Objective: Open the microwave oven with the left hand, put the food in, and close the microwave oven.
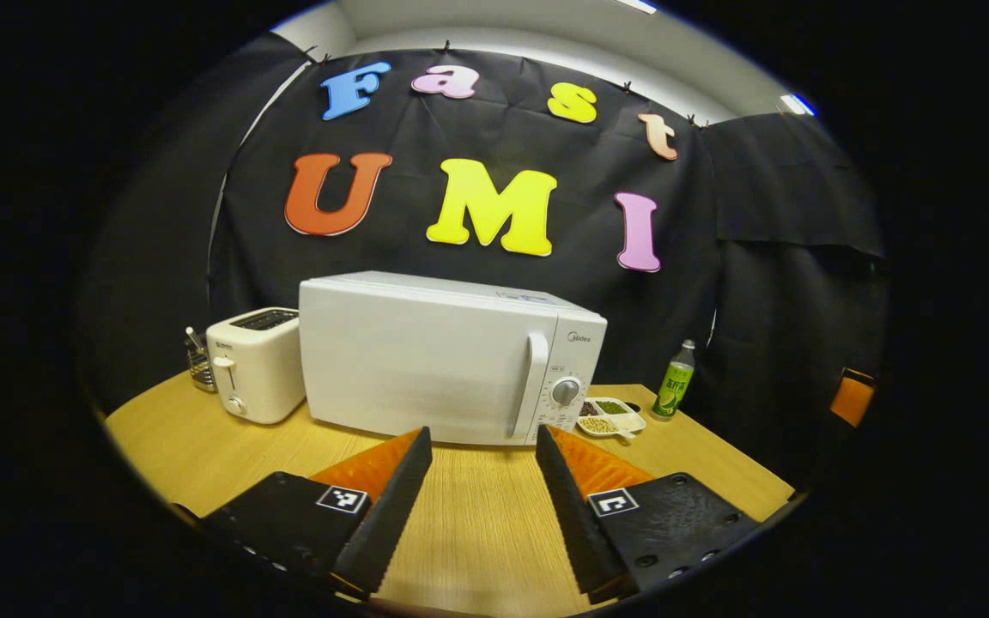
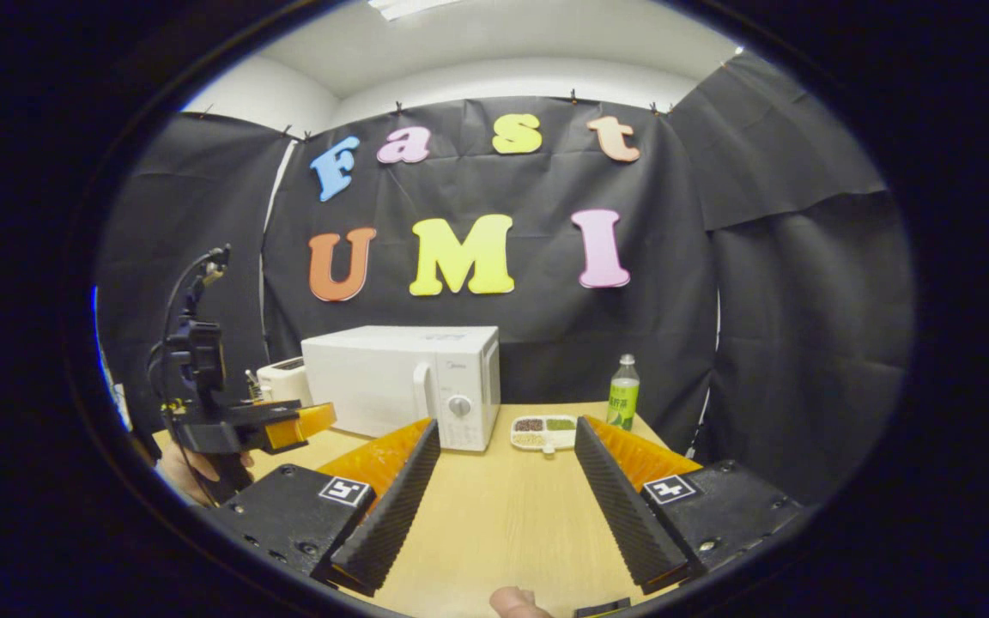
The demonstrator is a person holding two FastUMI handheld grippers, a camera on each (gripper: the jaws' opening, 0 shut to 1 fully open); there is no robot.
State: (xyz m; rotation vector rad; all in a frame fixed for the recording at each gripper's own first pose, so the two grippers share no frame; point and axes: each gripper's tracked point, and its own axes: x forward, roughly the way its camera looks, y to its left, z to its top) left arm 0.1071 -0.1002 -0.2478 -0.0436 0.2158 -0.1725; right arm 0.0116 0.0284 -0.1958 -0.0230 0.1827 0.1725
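The left hand-held gripper [image 1: 483,446] hovers over the tabletop [image 1: 477,524] with fingers apart, empty, facing the shut microwave [image 1: 426,360]. Its upright door handle [image 1: 531,386] looks rigid and smooth, the place to hook. The right hand-held gripper [image 2: 507,442] gapes too; the food dish [image 2: 543,432] beside the microwave looks light and spillable.

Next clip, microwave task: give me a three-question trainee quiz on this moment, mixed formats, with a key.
1. True or false: the microwave door is open.
2. What stands at the microwave's handle end, next to the food dish? A) toaster B) green bottle C) kettle
3. Fill in: both the left gripper and the right gripper have jaws that are ____.

Key: 1 false, the door is closed with its handle untouched; 2 B; 3 open.
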